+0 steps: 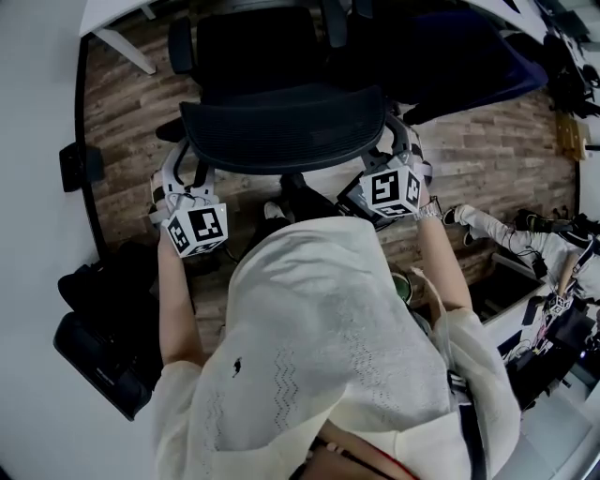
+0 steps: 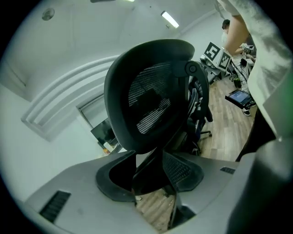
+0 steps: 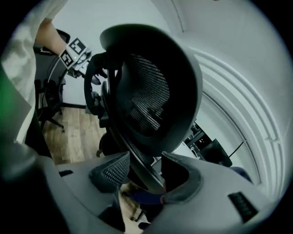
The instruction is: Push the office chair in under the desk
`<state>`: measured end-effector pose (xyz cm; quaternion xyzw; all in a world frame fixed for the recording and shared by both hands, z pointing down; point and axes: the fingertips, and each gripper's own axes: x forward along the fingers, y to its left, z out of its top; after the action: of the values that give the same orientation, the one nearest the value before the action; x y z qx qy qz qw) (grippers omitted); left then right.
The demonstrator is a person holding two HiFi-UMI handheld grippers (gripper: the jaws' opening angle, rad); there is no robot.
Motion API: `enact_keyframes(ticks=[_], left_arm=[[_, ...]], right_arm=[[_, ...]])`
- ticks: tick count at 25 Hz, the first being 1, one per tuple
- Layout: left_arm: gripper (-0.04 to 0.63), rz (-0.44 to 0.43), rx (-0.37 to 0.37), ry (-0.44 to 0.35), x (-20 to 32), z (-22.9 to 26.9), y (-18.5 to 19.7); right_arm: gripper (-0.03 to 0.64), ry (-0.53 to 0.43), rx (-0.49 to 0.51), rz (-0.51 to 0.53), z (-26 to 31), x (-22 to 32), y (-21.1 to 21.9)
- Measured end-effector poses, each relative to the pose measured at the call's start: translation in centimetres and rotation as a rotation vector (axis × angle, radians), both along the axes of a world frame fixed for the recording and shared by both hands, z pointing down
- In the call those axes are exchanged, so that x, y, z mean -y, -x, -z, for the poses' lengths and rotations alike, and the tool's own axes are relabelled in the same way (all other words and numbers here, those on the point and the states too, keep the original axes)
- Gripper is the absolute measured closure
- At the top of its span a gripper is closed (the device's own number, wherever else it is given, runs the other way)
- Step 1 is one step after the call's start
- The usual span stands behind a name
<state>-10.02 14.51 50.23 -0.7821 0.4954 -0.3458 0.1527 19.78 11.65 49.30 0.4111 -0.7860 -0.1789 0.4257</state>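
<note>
Wood floor [image 1: 122, 141]; one office chair [image 1: 281, 131]; left gripper [image 2: 149, 180] and right gripper [image 3: 144, 176] both wide astride its backrest, apparently unclamped.

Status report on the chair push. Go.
Left tongs, right tongs astride the office chair backrest edge; pad contact unclear. Desk ahead, upper left. Dark blue bulk close beside chair's right.

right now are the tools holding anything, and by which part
The left tool and right tool each have a side rim of the chair back between the jaws; whether they clamp it cannot be told.
</note>
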Motion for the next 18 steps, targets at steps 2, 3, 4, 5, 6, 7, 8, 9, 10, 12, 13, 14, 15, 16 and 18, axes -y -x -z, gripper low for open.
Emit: enact_keyframes(ticks=[2, 3, 4, 5, 6, 7, 8, 9, 10, 12, 13, 14, 15, 16, 18], left_arm=[[0.411, -0.005, 0.013, 0.001, 0.4, -0.3, 0.2], [0.411, -0.013, 0.018, 0.001, 0.5, -0.3, 0.1], [0.413, -0.021, 0.015, 0.0, 0.5, -0.3, 0.1], [0.419, -0.024, 0.006, 0.001, 0.5, -0.3, -0.1], [0.429, -0.024, -0.007, 0.002, 0.5, -0.2, -0.2], [0.434, -0.022, -0.02, 0.002, 0.5, -0.2, -0.3], [0.436, -0.022, -0.029, 0.002, 0.4, -0.2, -0.3], [0.436, -0.027, -0.036, 0.003, 0.4, -0.2, -0.4], [0.443, -0.034, -0.042, 0.007, 0.4, -0.2, -0.4], [0.446, -0.049, -0.046, 0.019, 0.4, -0.2, -0.3], [0.443, -0.06, -0.032, 0.027, 0.3, -0.3, -0.3], [0.442, -0.08, 0.001, 0.036, 0.3, -0.4, -0.4], [0.438, -0.107, 0.051, 0.05, 0.2, -0.8, -0.5], [0.407, -0.136, 0.105, 0.066, 0.3, -1.1, -0.6], [0.391, -0.163, 0.177, 0.091, 0.7, -1.7, -0.4]], right_arm=[[0.402, -0.003, -0.04, 0.036, -0.4, 0.3, 0.1], [0.412, -0.005, -0.052, 0.056, -0.5, 0.3, 0.2], [0.42, -0.007, -0.067, 0.074, -0.6, 0.2, 0.3], [0.428, -0.006, -0.084, 0.086, -0.8, 0.1, 0.2], [0.428, 0.002, -0.104, 0.094, -1.2, 0.0, 0.1], [0.426, 0.01, -0.125, 0.098, -1.6, 0.0, 0.0], [0.425, 0.014, -0.145, 0.1, -2.0, 0.1, -0.1], [0.426, 0.011, -0.162, 0.1, -2.3, 0.3, -0.1], [0.431, 0.006, -0.177, 0.099, -2.5, 0.5, 0.0], [0.426, 0.005, -0.188, 0.101, -2.6, 0.6, 0.1], [0.426, 0.008, -0.184, 0.104, -2.6, 0.6, 0.2], [0.426, 0.011, -0.18, 0.109, -2.6, 0.6, 0.2], [0.428, 0.013, -0.181, 0.115, -2.6, 0.7, 0.2], [0.427, 0.014, -0.185, 0.122, -2.7, 0.8, 0.1], [0.425, 0.023, -0.188, 0.133, -2.8, 0.9, 0.1]])
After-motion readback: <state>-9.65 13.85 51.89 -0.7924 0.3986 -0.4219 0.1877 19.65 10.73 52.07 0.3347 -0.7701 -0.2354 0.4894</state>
